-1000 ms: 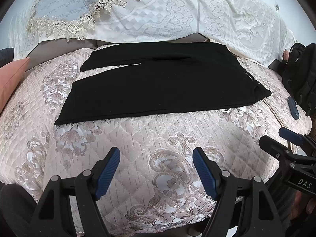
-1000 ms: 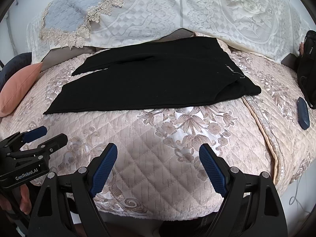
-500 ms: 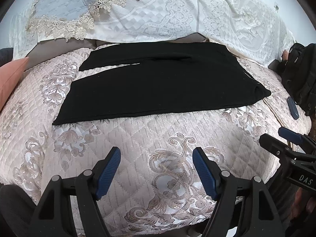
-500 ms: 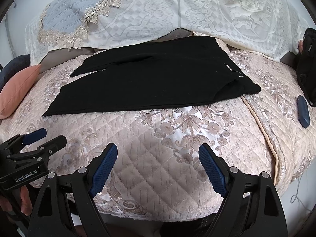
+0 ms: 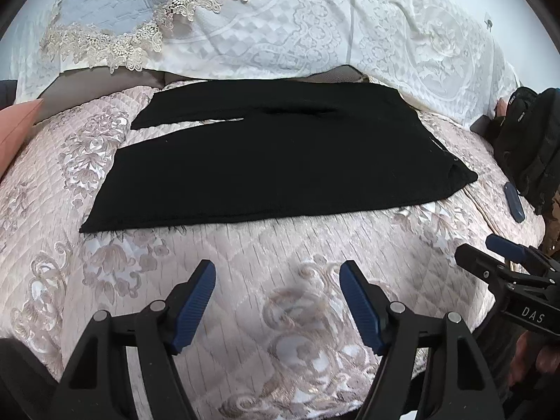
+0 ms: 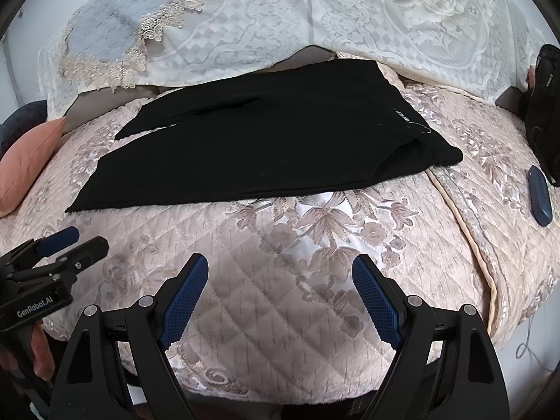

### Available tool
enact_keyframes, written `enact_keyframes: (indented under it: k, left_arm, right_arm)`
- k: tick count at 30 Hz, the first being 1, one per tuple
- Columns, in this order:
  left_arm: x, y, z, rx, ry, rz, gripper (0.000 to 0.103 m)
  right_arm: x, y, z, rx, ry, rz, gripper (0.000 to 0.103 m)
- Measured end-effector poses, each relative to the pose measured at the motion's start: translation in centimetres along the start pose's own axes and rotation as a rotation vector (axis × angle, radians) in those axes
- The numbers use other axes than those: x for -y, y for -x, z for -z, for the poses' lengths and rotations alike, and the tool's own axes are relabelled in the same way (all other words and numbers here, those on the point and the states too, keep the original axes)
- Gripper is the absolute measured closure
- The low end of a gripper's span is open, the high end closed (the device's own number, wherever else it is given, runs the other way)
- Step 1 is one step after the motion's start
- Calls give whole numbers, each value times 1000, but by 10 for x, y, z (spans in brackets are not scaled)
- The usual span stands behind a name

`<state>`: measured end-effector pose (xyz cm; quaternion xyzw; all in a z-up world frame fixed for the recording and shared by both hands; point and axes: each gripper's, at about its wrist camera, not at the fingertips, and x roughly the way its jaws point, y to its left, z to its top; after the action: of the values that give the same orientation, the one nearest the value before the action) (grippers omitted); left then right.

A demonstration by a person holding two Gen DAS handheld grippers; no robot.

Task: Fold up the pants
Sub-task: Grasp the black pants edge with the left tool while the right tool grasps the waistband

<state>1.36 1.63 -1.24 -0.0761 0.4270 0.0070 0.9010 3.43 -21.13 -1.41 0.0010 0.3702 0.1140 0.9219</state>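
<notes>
While both tools hang short of the cloth, the pants [image 5: 280, 161] lie spread flat on the quilt [image 5: 287, 273], legs running to the left, waistband to the right, well apart from either tool. The left gripper [image 5: 276, 290] stands wide with nothing between its blue pads [image 5: 194, 306]; the right gripper [image 6: 280, 287] is just as wide and equally empty.

As a judgement, the pants are light, soft knit fabric: limp, with no stiffness to carry a fold, so they will sag and drag on the quilted cover if lifted by one point. Taking hold at two places along one edge looks best, the near hem corner [image 5: 85, 227] for the left tool and the near waistband corner [image 6: 451, 155] for the right, pinching through all layers so none slips free.

From the left view the slit between the two legs shows clearly near the far hem, and the right tool appears at the frame's right edge. From the right view comes what the left lacks: a small white label and loose thread at the waistband, an overlapping flap there that may be a folded-under layer, though the black cloth hides its shape, and the peach cushion [image 6: 28, 164] in full.
</notes>
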Motion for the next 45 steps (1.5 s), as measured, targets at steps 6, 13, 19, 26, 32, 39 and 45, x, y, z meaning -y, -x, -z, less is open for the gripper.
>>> enact_keyframes:
  k: [6,13,19,26,32,39,45]
  left_arm:
    - [-28,-21,-10,-35,128,90,34]
    - [-64,-43,-13,-52,295,154,35]
    - [-80,-53,-19,-39,397,192,36]
    - [-93,-65,-28,-14,462,196,38]
    - [-105,-76,-36,10,498,152,53]
    - [-120,-85,-40,4,533,96,94]
    - [-121,-75,-41,2,506,106,99]
  right_arm:
    - [24,-16,-9,-5,-66,-9,21]
    - [57,-34,-22,-3,-137,-9,22]
    - [84,-53,-31,-9,-227,-38,23]
    - [112,-69,-46,22,-330,-79,25]
    - [136,-85,-60,55,-438,-122,30]
    - [158,-99,-74,78,-544,-107,78]
    - [165,-82,-69,122,-568,-120,100]
